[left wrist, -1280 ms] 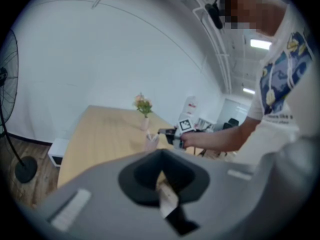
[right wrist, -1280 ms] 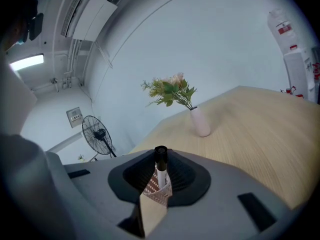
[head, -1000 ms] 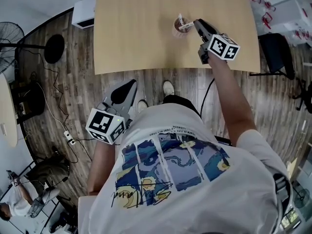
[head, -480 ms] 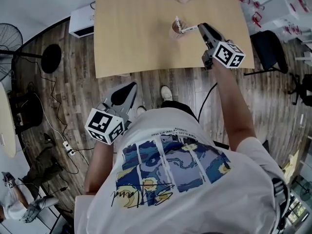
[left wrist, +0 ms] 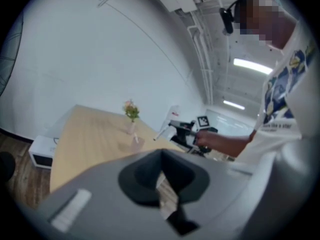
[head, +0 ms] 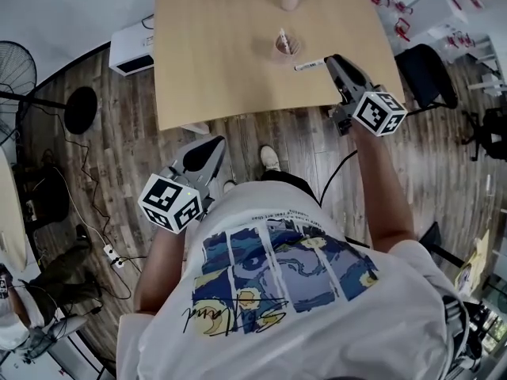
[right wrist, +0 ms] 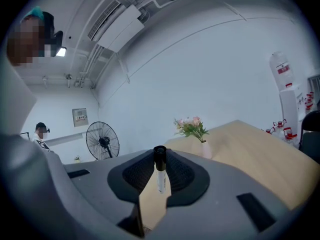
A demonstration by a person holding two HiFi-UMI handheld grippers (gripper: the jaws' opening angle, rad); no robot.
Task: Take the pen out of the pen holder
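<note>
Clamping the pen [head: 310, 65] by one end, the right tool [head: 331, 58] holds it clear of the pen holder [head: 283, 46], long axis level, free end nearest the holder; the left tool [head: 207, 145], jaws together and empty, hangs well off the surface [head: 214, 54].

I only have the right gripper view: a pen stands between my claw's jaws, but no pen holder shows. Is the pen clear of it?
Observer: Yes. In the head view the pen juts sideways from the right claw, apart from the pen holder on the table.
Operator: Anything left in the holder?
Observer: One white stick stands in it.
Operator: Where is the left claw?
Observer: The left claw hangs over the floor, short of the table's near edge, jaws together with nothing between them.
</note>
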